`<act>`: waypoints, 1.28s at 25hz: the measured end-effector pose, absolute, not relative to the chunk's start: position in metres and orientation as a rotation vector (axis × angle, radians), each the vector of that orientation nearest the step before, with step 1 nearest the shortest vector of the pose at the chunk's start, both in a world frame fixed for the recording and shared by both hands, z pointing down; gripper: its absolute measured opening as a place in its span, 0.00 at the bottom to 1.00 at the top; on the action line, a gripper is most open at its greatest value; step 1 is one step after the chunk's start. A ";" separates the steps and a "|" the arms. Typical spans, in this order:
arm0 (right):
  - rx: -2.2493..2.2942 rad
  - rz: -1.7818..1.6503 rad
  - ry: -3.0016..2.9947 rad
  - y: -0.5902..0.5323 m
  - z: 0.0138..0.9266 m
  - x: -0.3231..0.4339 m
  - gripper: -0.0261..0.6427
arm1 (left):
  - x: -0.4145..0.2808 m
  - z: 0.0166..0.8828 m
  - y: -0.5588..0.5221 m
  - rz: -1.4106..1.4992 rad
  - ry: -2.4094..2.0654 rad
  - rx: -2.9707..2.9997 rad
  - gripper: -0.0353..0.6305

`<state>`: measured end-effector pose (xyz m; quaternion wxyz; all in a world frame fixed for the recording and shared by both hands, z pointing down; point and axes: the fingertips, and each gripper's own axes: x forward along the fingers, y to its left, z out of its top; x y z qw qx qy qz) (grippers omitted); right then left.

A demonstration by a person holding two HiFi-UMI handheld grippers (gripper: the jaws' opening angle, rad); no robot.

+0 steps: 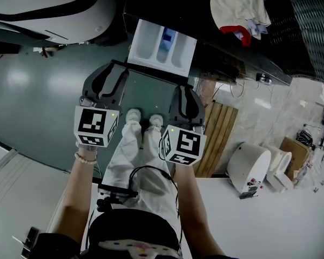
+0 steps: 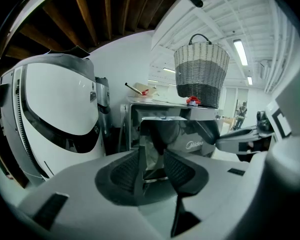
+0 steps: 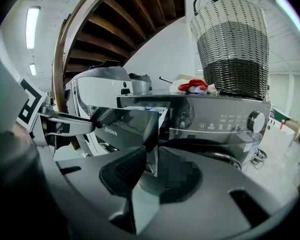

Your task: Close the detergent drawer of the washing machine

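The washing machine's point(image 3: 225, 119) detergent drawer point(image 1: 162, 45) stands pulled out, a white tray with a blue compartment. Its dark glossy front panel point(image 1: 150, 90) faces me between the two grippers. My left gripper point(image 1: 109, 74) is at the panel's left edge and my right gripper point(image 1: 184, 89) at its right edge. In the left gripper view the jaws point(image 2: 152, 156) stand slightly apart, with the panel point(image 2: 185, 131) just beyond the tips. The right gripper's jaws point(image 3: 151, 156) also show a narrow gap below the panel point(image 3: 125, 126). I cannot tell whether either gripper's tips touch the panel.
A woven basket point(image 3: 232, 49) and a heap of cloth point(image 1: 235, 4) sit on top of the washer. A white rounded appliance point(image 2: 55, 109) stands to the left. Wooden slats point(image 1: 218, 134) and white round items point(image 1: 248, 169) lie on the floor at right. The person's feet point(image 1: 143, 117) are below the drawer.
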<state>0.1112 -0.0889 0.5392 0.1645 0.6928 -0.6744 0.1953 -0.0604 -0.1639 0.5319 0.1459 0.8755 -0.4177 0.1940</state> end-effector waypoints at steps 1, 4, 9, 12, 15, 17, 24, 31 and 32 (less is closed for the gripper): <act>1.975 0.554 -1.921 -0.091 0.539 0.112 0.16 | -0.059 0.532 -0.166 0.555 -1.205 2.521 0.29; 1.975 0.546 -1.920 -0.099 0.539 0.115 0.16 | -0.057 0.532 -0.174 0.545 -1.210 2.521 0.29; 1.984 0.540 -1.916 -0.112 0.538 0.120 0.16 | -0.052 0.531 -0.187 0.545 -1.211 2.533 0.29; 1.991 0.539 -1.914 -0.120 0.538 0.122 0.16 | -0.050 0.531 -0.195 0.542 -1.209 2.540 0.29; 2.000 0.538 -1.912 -0.127 0.539 0.125 0.16 | -0.047 0.531 -0.202 0.542 -1.214 2.543 0.29; 2.006 0.534 -1.908 -0.132 0.539 0.127 0.16 | -0.045 0.531 -0.208 0.542 -1.219 2.543 0.29; 2.007 0.509 -1.884 -0.148 0.538 0.131 0.16 | -0.040 0.530 -0.223 0.538 -1.228 2.548 0.29; 2.001 0.494 -1.884 -0.160 0.537 0.136 0.16 | -0.036 0.530 -0.236 0.531 -1.243 2.552 0.29; 2.001 0.494 -1.880 -0.162 0.537 0.137 0.16 | -0.035 0.530 -0.237 0.528 -1.244 2.553 0.29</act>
